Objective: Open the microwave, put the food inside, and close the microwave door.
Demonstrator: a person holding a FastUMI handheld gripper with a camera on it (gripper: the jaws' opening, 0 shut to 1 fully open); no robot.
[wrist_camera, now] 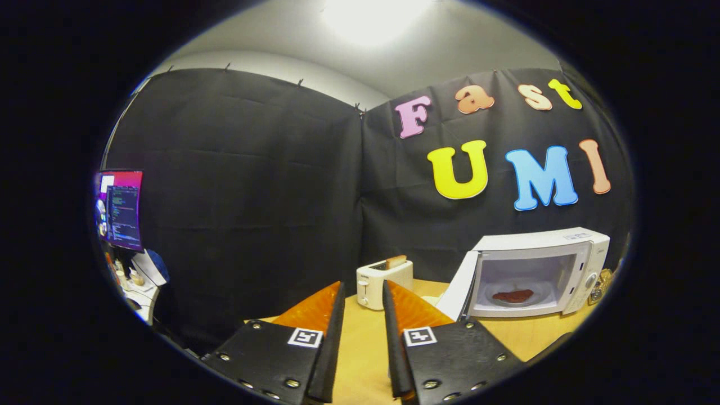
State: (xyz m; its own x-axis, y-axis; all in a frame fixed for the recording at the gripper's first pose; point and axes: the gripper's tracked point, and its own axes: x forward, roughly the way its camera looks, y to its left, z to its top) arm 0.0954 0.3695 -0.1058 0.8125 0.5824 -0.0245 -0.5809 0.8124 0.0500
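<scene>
- Your gripper (363, 292) rides nearest, level above the table (360, 360), its jaws apart with nothing between them but bare tabletop.
- Just beyond the jaws, slightly right of the gap, stands a white toaster (384, 283) with a slice of toast (396, 261) sticking up out of its slot; nothing lies between the jaws and it.
- Farther right on the table sits the white microwave (540, 270), well off to the right of where your jaws point.
- Its door (457, 287) is swung wide open on the left side, standing between the toaster and the oven cavity.
- Inside the cavity the food (512, 295), a dark reddish piece, lies on the turntable plate (534, 289).
- Far left, away from the table, a lit monitor (120, 209) stands above a cluttered desk (138, 287).
</scene>
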